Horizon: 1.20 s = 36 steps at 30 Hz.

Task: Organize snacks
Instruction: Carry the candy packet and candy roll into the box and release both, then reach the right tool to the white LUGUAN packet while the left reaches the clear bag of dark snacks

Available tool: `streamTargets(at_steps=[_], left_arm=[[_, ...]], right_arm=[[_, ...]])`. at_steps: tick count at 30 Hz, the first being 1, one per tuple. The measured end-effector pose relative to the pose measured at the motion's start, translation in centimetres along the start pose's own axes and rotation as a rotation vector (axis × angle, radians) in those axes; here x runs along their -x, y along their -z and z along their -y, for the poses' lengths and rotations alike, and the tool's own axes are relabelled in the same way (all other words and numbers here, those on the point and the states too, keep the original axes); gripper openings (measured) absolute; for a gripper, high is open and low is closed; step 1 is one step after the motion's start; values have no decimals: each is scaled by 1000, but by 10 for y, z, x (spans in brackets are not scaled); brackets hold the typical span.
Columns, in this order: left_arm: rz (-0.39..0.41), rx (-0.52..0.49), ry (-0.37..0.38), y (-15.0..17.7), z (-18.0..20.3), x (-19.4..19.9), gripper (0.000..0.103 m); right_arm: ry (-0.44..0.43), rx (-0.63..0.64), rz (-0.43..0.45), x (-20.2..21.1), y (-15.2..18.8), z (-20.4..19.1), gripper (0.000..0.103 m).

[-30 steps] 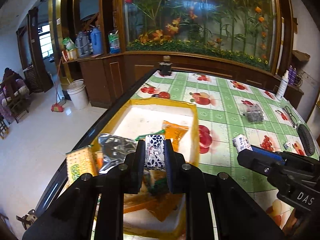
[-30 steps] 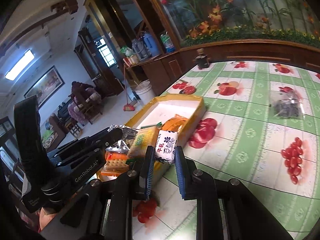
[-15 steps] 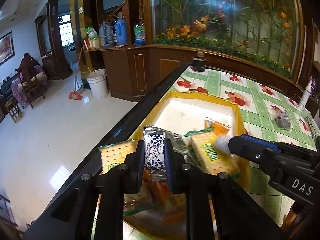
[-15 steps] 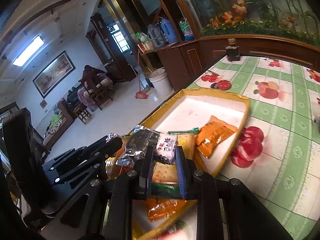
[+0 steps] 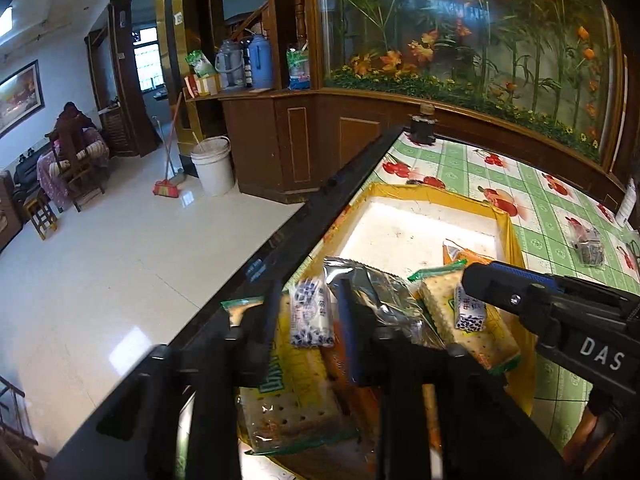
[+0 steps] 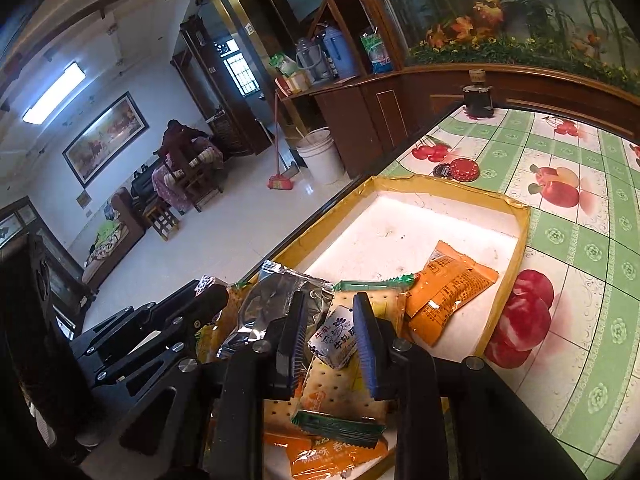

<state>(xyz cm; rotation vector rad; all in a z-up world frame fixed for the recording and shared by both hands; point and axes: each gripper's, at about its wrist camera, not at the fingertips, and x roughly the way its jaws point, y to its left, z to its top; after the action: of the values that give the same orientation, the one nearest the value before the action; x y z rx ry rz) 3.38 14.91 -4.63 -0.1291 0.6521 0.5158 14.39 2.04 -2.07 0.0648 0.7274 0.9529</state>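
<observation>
Both hand-held grippers over the tray [image 6: 520,236] of snacks.
Left hand-held gripper [image 5: 310,316] has just opened wide, candy [image 5: 311,312] loose between its jaws; right hand-held gripper [image 6: 330,334], just opening, stands narrow around another candy [image 6: 334,338].

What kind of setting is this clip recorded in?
Most likely a home's living and dining room: a table under a fruit-print tablecloth, a broom and white bucket on the tiled floor, and a framed painting above seating.

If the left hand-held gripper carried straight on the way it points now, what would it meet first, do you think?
Most likely the blue-and-white candy between the fingers of the left hand-held gripper, whose jaws have just been opening, then the cracker packs piled in the yellow tray below it. Depth is hard to judge.
</observation>
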Motion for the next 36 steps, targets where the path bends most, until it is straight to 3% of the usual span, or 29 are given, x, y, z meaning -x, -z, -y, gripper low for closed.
streamTargets(at_steps=[2, 3, 5, 14, 21, 25, 33, 36], left_arm=[[32, 6, -16, -1, -2, 6, 89], [57, 7, -16, -2, -2, 12, 89], [81, 6, -21, -4, -2, 19, 89], [193, -30, 40, -19, 18, 76, 89], [292, -81, 81, -26, 41, 131, 89], [321, -110, 100, -26, 56, 151, 89], [342, -168, 130, -25, 83, 176, 89], [344, -180, 135, -23, 93, 185, 89]], right_arm=[[18, 6, 14, 6, 0, -1, 41], [24, 5, 24, 11, 0, -1, 49], [30, 0, 49, 22, 1, 0, 54], [54, -39, 169, 97, 16, 7, 54], [131, -87, 275, 169, 43, 26, 62], [171, -123, 320, 203, 59, 39, 64], [205, -178, 386, 250, 83, 54, 81], [212, -186, 409, 264, 90, 57, 83]])
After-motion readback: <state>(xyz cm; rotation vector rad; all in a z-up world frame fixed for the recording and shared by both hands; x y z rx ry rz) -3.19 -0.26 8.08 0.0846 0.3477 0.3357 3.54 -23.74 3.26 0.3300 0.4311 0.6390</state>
